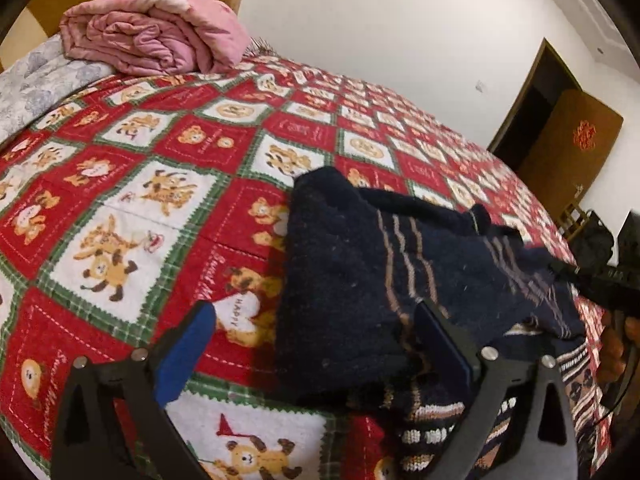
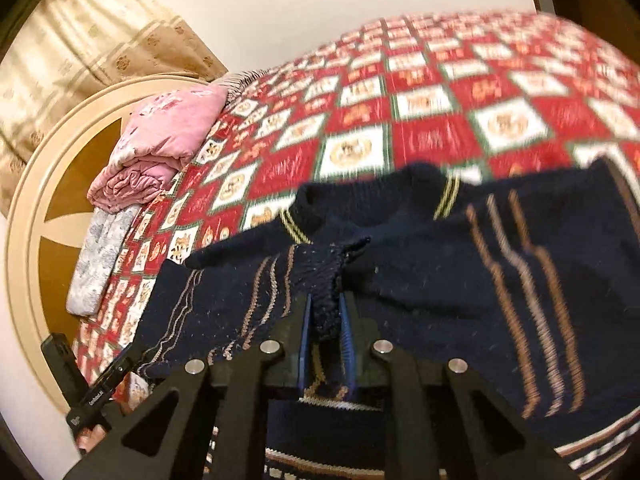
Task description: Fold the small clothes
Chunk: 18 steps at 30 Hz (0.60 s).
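Note:
A small navy knitted sweater [image 1: 360, 260] with thin tan stripes lies partly folded on the red and white teddy-bear bedspread [image 1: 160, 184]. My left gripper [image 1: 314, 316] is open wide. Its right finger [image 1: 436, 332] rests over the sweater and its blue-padded left finger [image 1: 192, 340] is over the bedspread, so the sweater's left edge lies between them. In the right wrist view my right gripper [image 2: 326, 300] is shut on a bunched ribbed edge of the sweater [image 2: 440, 264], near the collar. The right gripper also shows at the left wrist view's right edge [image 1: 612, 284].
A folded pink quilt [image 1: 152, 36] [image 2: 160, 148] and a grey floral blanket [image 1: 36, 80] lie at the head of the bed by a round headboard [image 2: 28, 240]. Beyond the far side of the bed is a brown door [image 1: 568, 152]. A beige curtain [image 2: 80, 40] hangs behind the headboard.

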### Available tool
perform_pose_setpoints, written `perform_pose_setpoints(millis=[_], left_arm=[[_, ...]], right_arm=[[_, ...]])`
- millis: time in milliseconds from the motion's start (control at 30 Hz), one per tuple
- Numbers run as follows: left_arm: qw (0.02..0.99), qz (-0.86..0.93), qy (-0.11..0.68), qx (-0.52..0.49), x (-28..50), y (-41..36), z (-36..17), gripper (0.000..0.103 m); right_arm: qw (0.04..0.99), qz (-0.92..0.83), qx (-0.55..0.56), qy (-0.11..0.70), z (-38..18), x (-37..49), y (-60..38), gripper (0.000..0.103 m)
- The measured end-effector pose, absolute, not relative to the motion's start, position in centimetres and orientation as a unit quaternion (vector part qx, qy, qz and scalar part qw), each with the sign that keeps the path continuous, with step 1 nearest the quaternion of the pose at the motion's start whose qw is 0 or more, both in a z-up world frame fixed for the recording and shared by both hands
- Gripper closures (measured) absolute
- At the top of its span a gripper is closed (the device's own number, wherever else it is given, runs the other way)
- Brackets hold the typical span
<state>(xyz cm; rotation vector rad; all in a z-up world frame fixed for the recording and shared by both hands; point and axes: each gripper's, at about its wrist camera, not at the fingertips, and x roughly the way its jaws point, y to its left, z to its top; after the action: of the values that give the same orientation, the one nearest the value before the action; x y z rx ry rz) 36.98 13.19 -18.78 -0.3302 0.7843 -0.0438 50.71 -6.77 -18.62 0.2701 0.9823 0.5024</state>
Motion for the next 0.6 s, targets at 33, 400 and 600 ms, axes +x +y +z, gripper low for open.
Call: perform_pose_setpoints(millis=[33,400,600], left_arm=[[0.91,-0.022,0.385,-0.154,37.1,12.9,-18.8,0.001],[0.908,-0.036,0.398,-0.127,37.3,11.8,-19.0,0.001],[0.908,-0.032,0.401,-0.117,37.3,11.5,-19.0,0.001]], right_arm=[[0.847,0.237,0.122,0.46,-18.2,50.7,-6.9,0.089],[0.864,0.204,0.105,0.448,-17.4,50.3,-11.4,0.089],[0.87,0.189,0.113,0.442,-17.3,51.0,-13.3,0.089]])
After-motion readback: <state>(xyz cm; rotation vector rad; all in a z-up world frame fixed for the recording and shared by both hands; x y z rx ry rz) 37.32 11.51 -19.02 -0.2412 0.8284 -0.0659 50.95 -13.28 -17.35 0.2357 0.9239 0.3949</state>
